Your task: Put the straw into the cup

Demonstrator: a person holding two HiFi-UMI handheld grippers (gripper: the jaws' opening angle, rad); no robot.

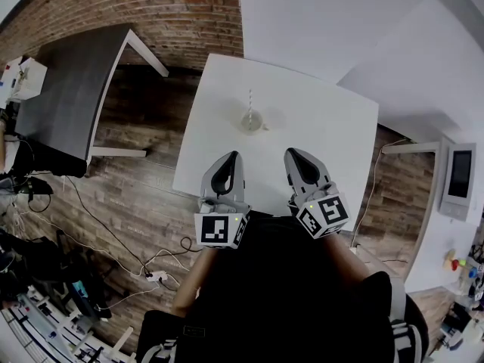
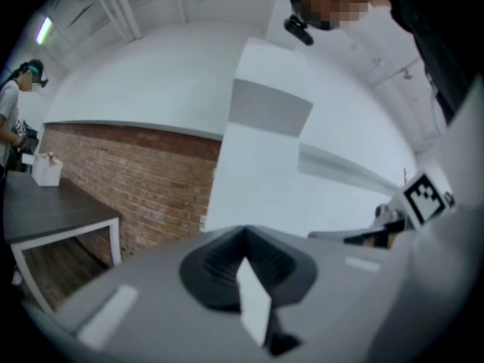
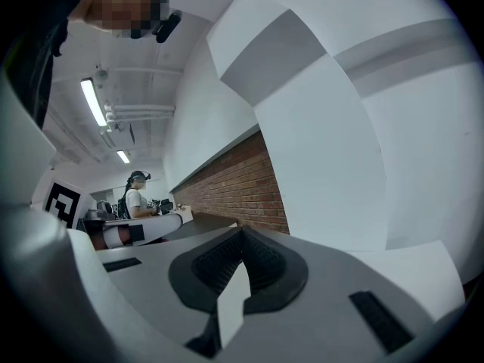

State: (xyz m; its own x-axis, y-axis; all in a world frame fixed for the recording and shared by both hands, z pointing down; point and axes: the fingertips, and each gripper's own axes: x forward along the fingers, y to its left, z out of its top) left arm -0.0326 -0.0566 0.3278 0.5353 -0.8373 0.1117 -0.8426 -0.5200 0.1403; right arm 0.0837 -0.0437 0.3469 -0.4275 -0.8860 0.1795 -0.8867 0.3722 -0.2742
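Note:
In the head view a small clear cup (image 1: 251, 121) stands near the middle of the white table (image 1: 325, 127). A thin striped straw (image 1: 250, 99) rises upright from it. My left gripper (image 1: 231, 157) and right gripper (image 1: 292, 154) hover side by side over the table's near edge, well short of the cup. On both, the jaws are shut with nothing between them. The left gripper (image 2: 243, 237) view and the right gripper (image 3: 242, 237) view look up at walls and ceiling. Neither shows the cup or the straw.
A dark grey table (image 1: 72, 97) stands to the left on the wood floor, with cables (image 1: 144, 267) trailing near it. A brick wall (image 1: 189, 13) runs behind. A monitor (image 1: 459, 176) hangs at the right. A person (image 3: 136, 199) stands far off.

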